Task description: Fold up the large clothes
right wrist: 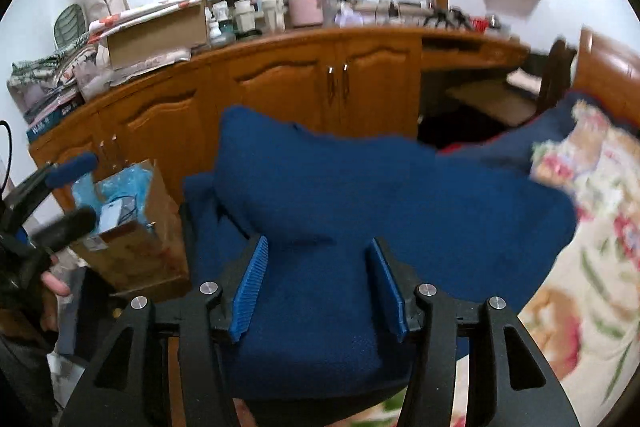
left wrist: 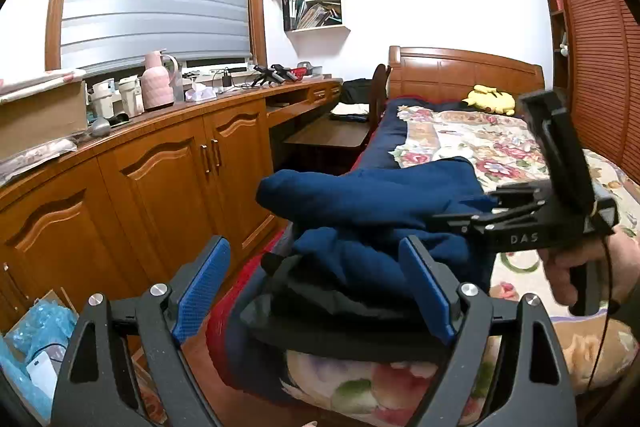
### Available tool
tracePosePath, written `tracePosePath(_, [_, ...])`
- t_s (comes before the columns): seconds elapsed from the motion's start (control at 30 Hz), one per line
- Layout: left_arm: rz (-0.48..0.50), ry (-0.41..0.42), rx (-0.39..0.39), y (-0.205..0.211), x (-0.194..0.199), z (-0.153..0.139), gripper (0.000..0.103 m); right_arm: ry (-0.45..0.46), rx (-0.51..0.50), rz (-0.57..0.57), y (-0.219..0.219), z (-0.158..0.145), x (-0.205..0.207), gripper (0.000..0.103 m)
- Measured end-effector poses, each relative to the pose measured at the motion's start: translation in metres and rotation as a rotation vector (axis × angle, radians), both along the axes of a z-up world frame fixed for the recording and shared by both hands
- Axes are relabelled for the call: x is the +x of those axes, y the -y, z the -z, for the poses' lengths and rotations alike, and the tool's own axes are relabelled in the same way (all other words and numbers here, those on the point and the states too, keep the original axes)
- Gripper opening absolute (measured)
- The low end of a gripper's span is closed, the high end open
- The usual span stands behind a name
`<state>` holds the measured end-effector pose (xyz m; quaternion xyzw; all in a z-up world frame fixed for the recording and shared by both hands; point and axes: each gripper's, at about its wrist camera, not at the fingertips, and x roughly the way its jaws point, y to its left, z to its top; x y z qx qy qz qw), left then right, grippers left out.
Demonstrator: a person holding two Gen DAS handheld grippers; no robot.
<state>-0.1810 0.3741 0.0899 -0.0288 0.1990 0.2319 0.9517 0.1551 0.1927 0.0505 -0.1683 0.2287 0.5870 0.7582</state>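
One bed [left wrist: 500, 143] carries a floral quilt and one yellow plush toy [left wrist: 489, 99] near the headboard. One blue garment [left wrist: 372, 203] lies bunched on the bed's near corner, over a darker fabric layer. Beside the bed, one wooden cabinet surface [left wrist: 168, 115] holds one pink jug [left wrist: 157, 83]. Two grippers are present. The left gripper [left wrist: 316, 291] has its jaws wide apart, gripping nothing. The right gripper [right wrist: 320, 291] has its jaws partly open over the garment; the pads are not pressing it.

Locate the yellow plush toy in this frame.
In the left wrist view, the yellow plush toy lies at the far end of the bed, on the floral quilt, just below the wooden headboard.
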Motion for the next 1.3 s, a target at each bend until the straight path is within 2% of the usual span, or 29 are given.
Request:
tracePosePath(0.23, [0.039,-0.009,0.011,0.029,0.004,-0.004,0.088,0.057,0.074,0.075,0.05,-0.011,-0.011,0.054])
tracePosePath(0.3, [0.061,-0.002,0.015,0.042,0.007,-0.005,0.103,0.1,0.066,0.112,0.074,-0.006,-0.025,0.054])
tracePosePath(0.5, [0.136,0.01,0.02,0.085,0.024,-0.007,0.103,0.172,0.065,0.184,0.125,-0.004,-0.048,0.054])
tracePosePath(0.63, [0.177,0.02,0.017,0.111,0.035,-0.01,0.103,0.165,0.075,0.211,0.144,0.001,-0.072,0.054])
tracePosePath(0.77, [0.198,0.019,0.01,0.128,0.043,-0.009,0.103,0.164,0.078,0.236,0.152,0.002,-0.079,0.054])
tracePosePath(1.0, [0.258,-0.008,-0.02,0.166,0.072,0.017,0.103,0.15,0.086,0.299,0.187,0.015,-0.092,0.055])
tracePosePath(1.13, [0.312,-0.034,-0.058,0.192,0.094,0.039,0.103,0.144,0.08,0.361,0.208,0.028,-0.094,0.055])
tracePosePath(1.3, [0.371,-0.052,-0.069,0.232,0.122,0.057,0.103,0.144,0.08,0.442,0.239,0.038,-0.095,0.056])
